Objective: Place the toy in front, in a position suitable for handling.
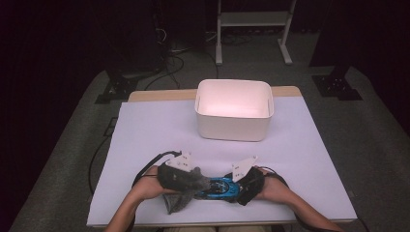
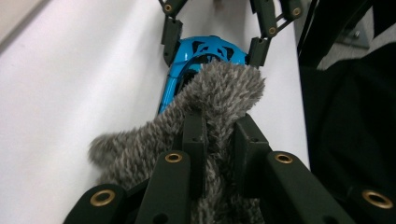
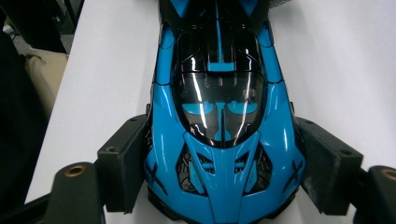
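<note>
Toy car: your blue toy car (image 3: 223,140) sits on the white tabletop (image 1: 145,130) at its near edge, right between your two hands.
Long axis: it runs left to right across the tabletop, in line with both grippers, which face each other end on.
Right gripper: your right gripper (image 3: 223,177) has its jaws either side of the car's end, pressed on its flanks, so you've got it clamped.
Left gripper: your left gripper (image 2: 219,135) is pinched tight on the grey furry cloth (image 2: 219,88), whose free end lies over the car's other end.
Bin: the white bin (image 1: 234,109) stands well apart, straight ahead toward the far edge.
Nearer hand: a dead heat, I'd say; both meet at the car.
</note>
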`<state>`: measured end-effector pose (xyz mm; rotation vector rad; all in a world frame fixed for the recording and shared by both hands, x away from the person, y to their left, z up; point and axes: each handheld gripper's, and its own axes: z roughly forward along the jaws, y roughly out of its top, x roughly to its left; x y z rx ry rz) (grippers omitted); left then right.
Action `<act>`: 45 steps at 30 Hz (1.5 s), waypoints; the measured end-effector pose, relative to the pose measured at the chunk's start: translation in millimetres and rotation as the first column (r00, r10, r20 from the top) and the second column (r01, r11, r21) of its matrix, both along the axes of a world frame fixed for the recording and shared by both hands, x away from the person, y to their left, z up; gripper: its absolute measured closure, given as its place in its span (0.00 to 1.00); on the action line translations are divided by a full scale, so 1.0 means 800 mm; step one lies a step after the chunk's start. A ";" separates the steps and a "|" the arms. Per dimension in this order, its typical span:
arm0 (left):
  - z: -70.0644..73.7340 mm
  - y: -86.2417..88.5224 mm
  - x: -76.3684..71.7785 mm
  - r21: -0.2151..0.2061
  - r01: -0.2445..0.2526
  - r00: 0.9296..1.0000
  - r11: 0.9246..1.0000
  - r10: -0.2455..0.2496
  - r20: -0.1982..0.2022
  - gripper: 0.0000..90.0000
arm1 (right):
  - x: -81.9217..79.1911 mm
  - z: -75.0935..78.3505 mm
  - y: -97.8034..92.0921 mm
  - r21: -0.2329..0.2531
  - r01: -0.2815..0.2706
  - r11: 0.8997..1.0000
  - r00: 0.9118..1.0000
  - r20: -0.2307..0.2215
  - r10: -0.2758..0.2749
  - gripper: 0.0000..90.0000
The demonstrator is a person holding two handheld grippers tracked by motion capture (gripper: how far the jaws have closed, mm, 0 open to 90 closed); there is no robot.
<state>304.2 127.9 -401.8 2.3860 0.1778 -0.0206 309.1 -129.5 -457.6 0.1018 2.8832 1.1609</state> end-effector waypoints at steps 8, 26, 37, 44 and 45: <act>-0.007 -0.006 0.002 0.050 -0.018 1.000 0.999 0.018 0.004 0.87 | 0.000 -0.001 0.006 0.012 0.020 1.000 1.000 -0.022 -0.020 0.26; 0.004 -0.056 -0.001 0.114 0.062 0.997 0.992 -0.067 0.034 0.88 | -0.013 -0.005 -0.019 0.059 0.094 0.994 0.996 0.001 -0.094 0.27; -0.008 -0.084 0.001 0.101 0.117 0.993 0.988 -0.119 0.008 0.87 | -0.014 -0.007 -0.014 0.068 0.091 0.994 0.996 0.011 -0.092 0.27; -0.004 -0.039 -0.004 0.111 0.058 0.998 0.992 -0.060 0.014 0.87 | -0.017 -0.006 -0.014 0.084 0.062 0.994 0.998 0.003 -0.063 0.59; -0.005 -0.035 -0.004 0.098 0.050 0.999 0.994 -0.051 0.006 0.87 | -0.017 -0.006 -0.013 0.082 0.055 0.995 0.998 0.013 -0.057 0.59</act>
